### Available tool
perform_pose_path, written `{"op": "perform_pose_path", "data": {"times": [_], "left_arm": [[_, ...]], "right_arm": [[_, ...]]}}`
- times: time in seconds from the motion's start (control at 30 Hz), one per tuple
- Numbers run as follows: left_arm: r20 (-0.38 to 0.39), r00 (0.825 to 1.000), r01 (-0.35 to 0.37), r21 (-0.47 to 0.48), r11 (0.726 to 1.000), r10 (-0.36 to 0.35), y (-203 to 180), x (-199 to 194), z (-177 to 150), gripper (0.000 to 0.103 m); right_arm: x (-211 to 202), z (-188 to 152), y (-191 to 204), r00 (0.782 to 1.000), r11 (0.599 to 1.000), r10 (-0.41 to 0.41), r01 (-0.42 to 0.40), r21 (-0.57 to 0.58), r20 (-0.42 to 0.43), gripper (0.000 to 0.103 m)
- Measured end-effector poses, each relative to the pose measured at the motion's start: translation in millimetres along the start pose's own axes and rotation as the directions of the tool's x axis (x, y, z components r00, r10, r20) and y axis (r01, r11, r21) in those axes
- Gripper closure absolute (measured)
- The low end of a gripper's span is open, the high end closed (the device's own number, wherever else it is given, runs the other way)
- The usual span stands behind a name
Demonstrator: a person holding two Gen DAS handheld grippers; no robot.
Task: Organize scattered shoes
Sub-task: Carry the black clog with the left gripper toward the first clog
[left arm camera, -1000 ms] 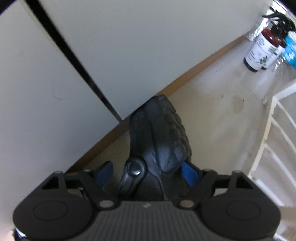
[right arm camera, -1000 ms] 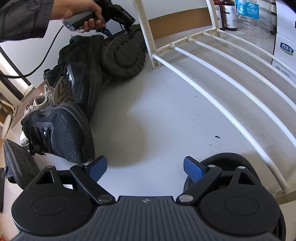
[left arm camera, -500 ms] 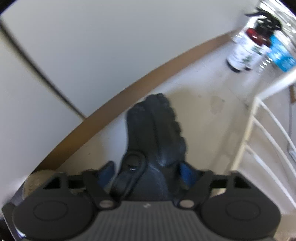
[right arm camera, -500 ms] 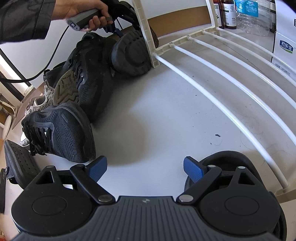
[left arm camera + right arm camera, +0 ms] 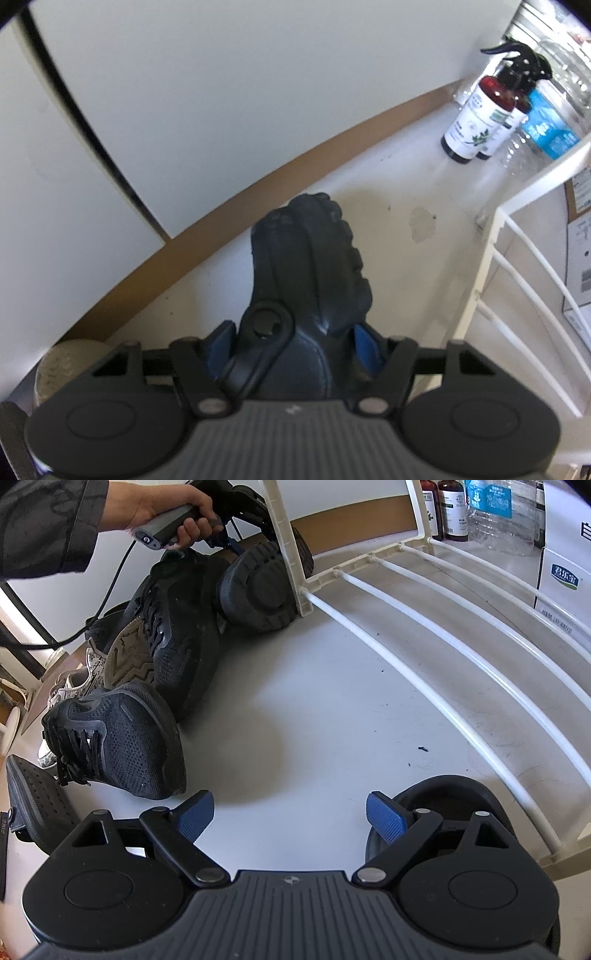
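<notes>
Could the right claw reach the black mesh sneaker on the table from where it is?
Probably yes. The right claw is open and empty, and the sneaker lies just ahead to its left, with bare table between them. The left claw is busy with a sandal by the rack.

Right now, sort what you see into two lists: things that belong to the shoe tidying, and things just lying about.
Part of the job:
- black chunky rubber sandal in the left claw
- black mesh lace-up sneakers
- white patterned sneaker
- white slatted plastic shoe rack
- right claw, open

Just lying about:
- dark spray bottles with white labels
- clear plastic water bottle with blue label
- white cardboard box
</notes>
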State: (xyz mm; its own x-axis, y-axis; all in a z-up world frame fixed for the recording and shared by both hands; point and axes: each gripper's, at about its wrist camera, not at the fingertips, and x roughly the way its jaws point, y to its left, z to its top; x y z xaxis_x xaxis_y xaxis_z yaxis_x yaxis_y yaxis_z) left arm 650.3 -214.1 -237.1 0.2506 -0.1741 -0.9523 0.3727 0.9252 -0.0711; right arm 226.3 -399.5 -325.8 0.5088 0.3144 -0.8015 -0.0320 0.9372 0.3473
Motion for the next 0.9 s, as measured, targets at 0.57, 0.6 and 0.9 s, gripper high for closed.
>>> {"op": "perform_pose_path", "data": {"times": [0.57,0.6,0.9], "left_arm": [[0.156,0.986,0.056,-0.02,0.998,-0.052,13,-30,-20,0.037],[0.176,0.983,0.057,-0.024,0.998,-0.051,13,-36,-23,0.037],[0.258,0.964,0.058,0.014,0.998,-0.06,-8,-68,-33,0.038]], "right_arm": [[-6,2,0,1.0,1.0,-0.014,0.014,0.01,0.026,0.01],[-6,2,0,1.0,1.0,-0.015,0.015,0.011,0.027,0.01],[-11,6,2,0.999,1.0,-0.013,0.012,0.008,0.039,0.01]]}}
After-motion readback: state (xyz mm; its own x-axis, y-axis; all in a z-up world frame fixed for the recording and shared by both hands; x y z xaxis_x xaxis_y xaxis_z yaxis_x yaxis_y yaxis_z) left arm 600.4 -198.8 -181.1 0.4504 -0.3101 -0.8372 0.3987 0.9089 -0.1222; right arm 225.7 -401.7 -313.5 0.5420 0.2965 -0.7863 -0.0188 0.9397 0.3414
